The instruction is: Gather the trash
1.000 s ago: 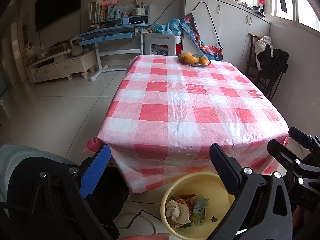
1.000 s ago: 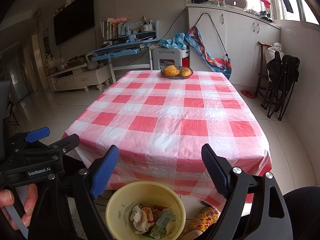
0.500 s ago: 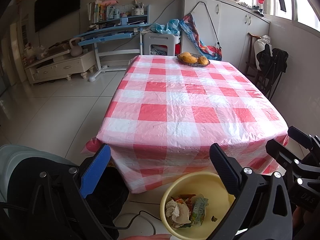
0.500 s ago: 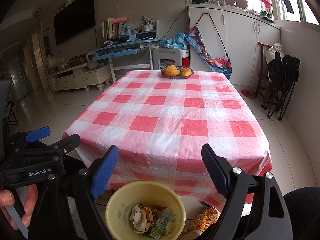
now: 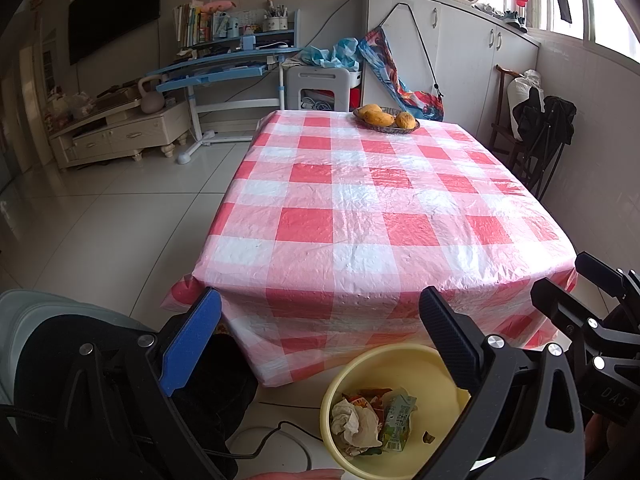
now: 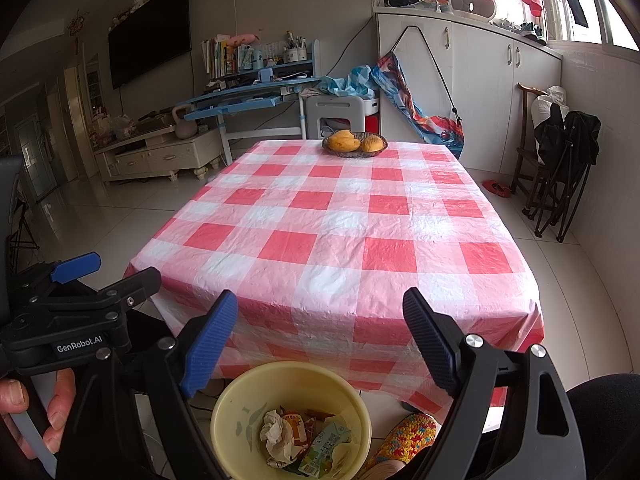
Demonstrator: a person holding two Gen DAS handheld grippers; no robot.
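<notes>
Both my left gripper and right gripper have fingers spread wide, holding nothing. The yellow bin sits on the floor below them, before the checkered worktop, with crumpled paper and wrappers inside.

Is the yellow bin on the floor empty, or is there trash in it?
Not empty. The bin holds crumpled paper and a green carton at its bottom, well below the rim.

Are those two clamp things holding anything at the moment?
No. The left gripper and the right gripper both stand open and empty above the yellow bin, where the trash already lies.
</notes>
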